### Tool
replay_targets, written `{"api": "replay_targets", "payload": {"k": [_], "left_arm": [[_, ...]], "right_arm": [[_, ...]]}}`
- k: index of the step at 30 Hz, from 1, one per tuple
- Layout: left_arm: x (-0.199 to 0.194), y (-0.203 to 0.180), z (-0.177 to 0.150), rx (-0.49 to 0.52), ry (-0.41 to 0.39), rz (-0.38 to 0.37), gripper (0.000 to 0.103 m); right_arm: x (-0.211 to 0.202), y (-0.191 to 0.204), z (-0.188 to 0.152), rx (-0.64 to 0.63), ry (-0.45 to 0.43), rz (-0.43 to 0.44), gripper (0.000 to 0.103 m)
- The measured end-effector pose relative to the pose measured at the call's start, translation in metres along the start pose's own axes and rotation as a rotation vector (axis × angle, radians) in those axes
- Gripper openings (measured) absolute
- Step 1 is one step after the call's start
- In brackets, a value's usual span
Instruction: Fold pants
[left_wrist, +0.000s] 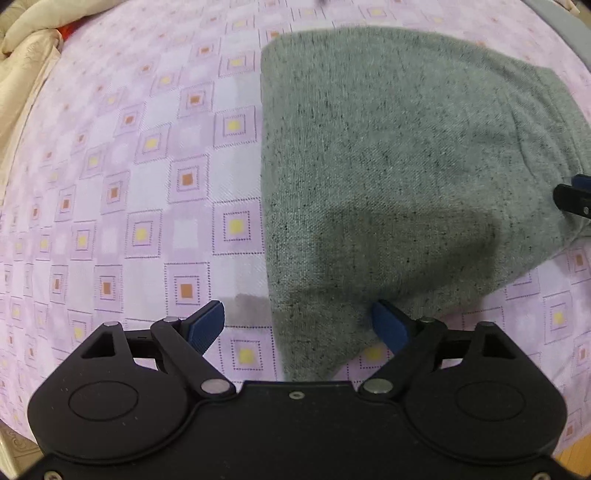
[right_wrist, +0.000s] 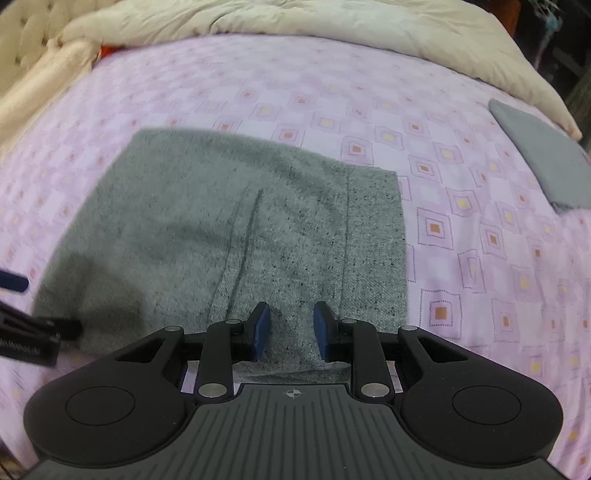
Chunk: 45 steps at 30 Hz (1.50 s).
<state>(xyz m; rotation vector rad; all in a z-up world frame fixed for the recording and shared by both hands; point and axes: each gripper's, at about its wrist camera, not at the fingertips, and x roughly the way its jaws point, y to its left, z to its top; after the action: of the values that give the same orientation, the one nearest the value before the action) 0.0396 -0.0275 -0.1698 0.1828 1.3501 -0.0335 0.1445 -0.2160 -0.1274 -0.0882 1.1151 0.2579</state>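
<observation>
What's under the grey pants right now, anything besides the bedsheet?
The grey pants lie flat on the pink patterned bedsheet, which shows on every side of them. Whatever sits directly beneath the fabric is covered, though no lump suggests anything is there.

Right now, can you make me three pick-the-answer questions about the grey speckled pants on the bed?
1. Where does the smaller plain grey folded cloth lie?
A) on the pants B) on the purple sheet, apart from the pants C) on the floor

2. What colour are the gripper pads?
A) blue B) red C) yellow

3. How does the left gripper stand?
A) wide open B) clamped shut C) out of view

Answers: 1 B, the purple checked sheet shows between it and the grey speckled knit pants. 2 A, blue faces show. 3 A, its pads stand far apart.
</observation>
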Motion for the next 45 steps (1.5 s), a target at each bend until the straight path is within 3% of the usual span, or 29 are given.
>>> {"api": "replay_targets", "payload": {"k": [2,7,9,12,13,17,19,21,24,28,31,33,35,45], "left_arm": [[-0.016,-0.005,-0.005,-0.007,-0.024,-0.003,0.073],[-0.063,-0.004,-0.008,-0.043,-0.169,-0.003,0.071],[-0.085,-0.006,-0.01,-0.056,-0.245,-0.003,0.07],[-0.127,-0.01,-0.016,-0.07,-0.431,0.017,0.07],[-0.14,-0.01,-0.019,-0.066,-0.49,0.026,0.072],[-0.175,-0.025,-0.028,-0.055,-0.669,0.088,0.101],[-0.172,-0.033,-0.027,-0.063,-0.716,0.126,0.101],[-0.168,-0.036,-0.019,-0.033,-0.669,0.142,0.098],[-0.147,-0.046,-0.007,0.049,-0.531,0.067,0.093],[-0.127,-0.052,-0.003,0.053,-0.414,0.087,0.09],[-0.118,-0.052,-0.001,0.036,-0.352,0.089,0.085],[-0.114,-0.047,0.001,0.012,-0.305,0.066,0.083],[-0.101,-0.039,0.006,-0.008,-0.27,0.048,0.083],[-0.045,-0.007,0.037,-0.013,-0.146,-0.048,0.083]], "right_arm": [[-0.014,-0.007,-0.003,0.063,-0.031,0.03,0.025],[-0.048,-0.019,-0.011,0.117,-0.156,0.032,0.025],[-0.057,-0.023,-0.013,0.133,-0.18,-0.007,0.025],[-0.072,-0.022,-0.014,0.104,-0.223,-0.088,0.025],[-0.077,-0.022,-0.014,0.088,-0.237,-0.1,0.025],[-0.085,-0.03,-0.01,0.074,-0.256,-0.11,0.025],[-0.082,-0.035,-0.008,0.082,-0.231,-0.105,0.025],[-0.075,-0.042,-0.004,0.097,-0.198,-0.075,0.025],[-0.065,-0.05,-0.002,0.109,-0.186,-0.047,0.025],[-0.046,-0.06,0.007,0.094,-0.125,0.008,0.027],[-0.035,-0.064,0.012,0.09,-0.102,-0.007,0.029],[-0.024,-0.071,0.017,0.113,-0.086,0.002,0.044],[-0.014,-0.078,0.021,0.14,-0.065,0.032,0.051],[0.04,-0.092,0.036,0.185,0.075,0.221,0.057]]}}
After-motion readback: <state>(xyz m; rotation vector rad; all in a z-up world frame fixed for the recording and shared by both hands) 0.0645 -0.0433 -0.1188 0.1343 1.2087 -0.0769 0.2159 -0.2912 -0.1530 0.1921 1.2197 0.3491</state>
